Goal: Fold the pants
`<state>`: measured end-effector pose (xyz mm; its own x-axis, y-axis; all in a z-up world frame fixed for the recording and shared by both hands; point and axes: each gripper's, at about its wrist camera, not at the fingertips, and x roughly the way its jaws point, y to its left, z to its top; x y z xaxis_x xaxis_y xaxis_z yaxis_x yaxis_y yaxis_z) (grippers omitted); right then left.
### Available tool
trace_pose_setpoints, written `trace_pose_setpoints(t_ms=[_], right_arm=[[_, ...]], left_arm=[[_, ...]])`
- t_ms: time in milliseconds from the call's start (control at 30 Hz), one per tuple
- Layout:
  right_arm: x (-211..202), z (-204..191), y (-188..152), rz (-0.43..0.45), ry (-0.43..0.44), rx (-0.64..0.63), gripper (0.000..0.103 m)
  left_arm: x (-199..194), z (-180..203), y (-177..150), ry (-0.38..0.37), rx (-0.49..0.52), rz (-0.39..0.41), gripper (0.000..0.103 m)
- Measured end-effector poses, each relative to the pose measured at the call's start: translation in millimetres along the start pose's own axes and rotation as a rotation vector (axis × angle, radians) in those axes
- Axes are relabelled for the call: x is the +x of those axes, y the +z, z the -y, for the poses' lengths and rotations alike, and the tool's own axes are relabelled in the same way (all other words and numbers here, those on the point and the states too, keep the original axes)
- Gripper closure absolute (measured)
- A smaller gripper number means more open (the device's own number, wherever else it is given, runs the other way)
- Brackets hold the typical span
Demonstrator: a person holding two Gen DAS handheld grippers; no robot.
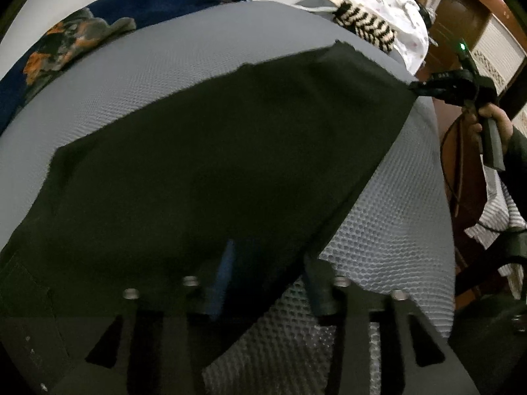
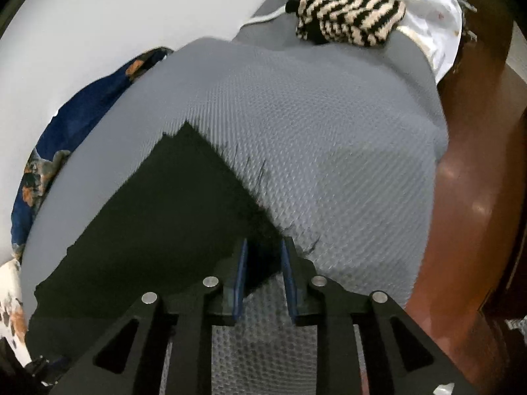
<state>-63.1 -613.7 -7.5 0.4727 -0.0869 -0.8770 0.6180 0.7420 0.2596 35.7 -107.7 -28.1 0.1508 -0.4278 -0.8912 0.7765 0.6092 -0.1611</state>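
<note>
The black pants (image 1: 214, 164) lie flat on the grey mattress (image 1: 197, 49), one edge between the parted left gripper (image 1: 273, 283) and a frayed corner between the parted right gripper (image 2: 263, 276).

I see a plain white wall (image 2: 98, 26) behind the bed, whose grey honeycomb-textured mattress cover (image 2: 329, 138) fills most of both views. Dark reddish wooden furniture (image 2: 467, 197), glossy with light reflections, runs along its right side. A wooden door with pale patterned panels (image 1: 494, 49) shows far right.
</note>
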Motion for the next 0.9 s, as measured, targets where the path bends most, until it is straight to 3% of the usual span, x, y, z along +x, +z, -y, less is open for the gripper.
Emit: trace_pose_setpoints(t_ms=[100,233,300,433,600,900], right_arm=[[-7.3,-2.2,15.7,0.018,0.018,-0.025,0.083],[-3.1,-24.7,48.1,0.007,0.139,-0.099,0.083],[8.8,-43.2,64.6,-0.036,0.218,-0.149,0.083],[40.8,-77.8,91.0,-0.135,0.295,-0.243,0.083],[79.4,-98.7,114.9,-0.212,0.298,-0.295,0.083],[119.5,-99.1,131.4,-0.275,0.299,-0.334,0.083]], left_arm=[[-17.4,-4.1,2.4,-0.047,-0.023,0.046,0.055],[-35.2,-21.7,10.3,-0.065,-0.104,0.111,0.050],[-38.2,-33.5,15.1,-0.046,-0.156,0.128,0.049],[-42.0,-60.3,17.0,0.000,-0.271,0.147,0.049],[-47.6,-87.8,8.6,0.074,-0.367,0.160,0.049],[-51.1,-132.4,-5.6,0.153,-0.552,0.153,0.049]])
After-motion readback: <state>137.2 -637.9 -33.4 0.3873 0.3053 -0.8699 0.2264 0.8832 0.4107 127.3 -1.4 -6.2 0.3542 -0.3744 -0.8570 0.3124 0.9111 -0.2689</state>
